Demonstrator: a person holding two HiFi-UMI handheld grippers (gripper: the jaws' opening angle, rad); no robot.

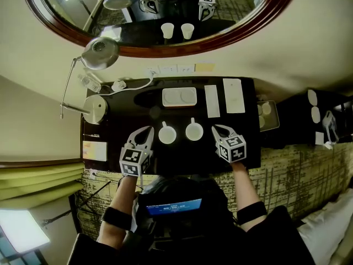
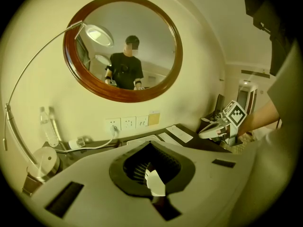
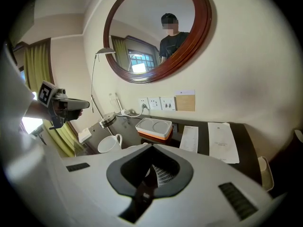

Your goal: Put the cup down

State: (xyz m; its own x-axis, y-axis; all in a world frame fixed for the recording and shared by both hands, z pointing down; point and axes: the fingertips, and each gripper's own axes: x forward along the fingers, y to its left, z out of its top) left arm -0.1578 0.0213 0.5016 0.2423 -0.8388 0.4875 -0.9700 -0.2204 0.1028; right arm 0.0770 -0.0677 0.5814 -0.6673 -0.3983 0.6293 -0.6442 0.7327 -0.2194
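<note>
Both jaws read closed and empty. The left gripper (image 1: 144,134) and right gripper (image 1: 220,131) hover low over the desk (image 1: 246,127), one on each side of the two cups. Neither touches anything, as far as I can see.

The left cup (image 1: 167,134) and right cup (image 1: 194,131) stand upright on the desk side by side, handles pointing toward the wall, in front of the tray (image 1: 179,97). So the cup looks already set down — my read is there's little left to do except back away cleanly.

What could go wrong from here, imo:
- Each gripper tip sits near its cup. A sideways drift while pulling back could clip a rim or handle and tip the cup, or shove one cup into the other, since they're close together.
- If I go for a re-grip w/ jaws closed like this, the tips would just push the cup along the glossy top instead of taking it — need to open first.
- A cup pushed toward the wall could hit the tray; the papers (image 1: 234,95) off to the right look safe.
</note>
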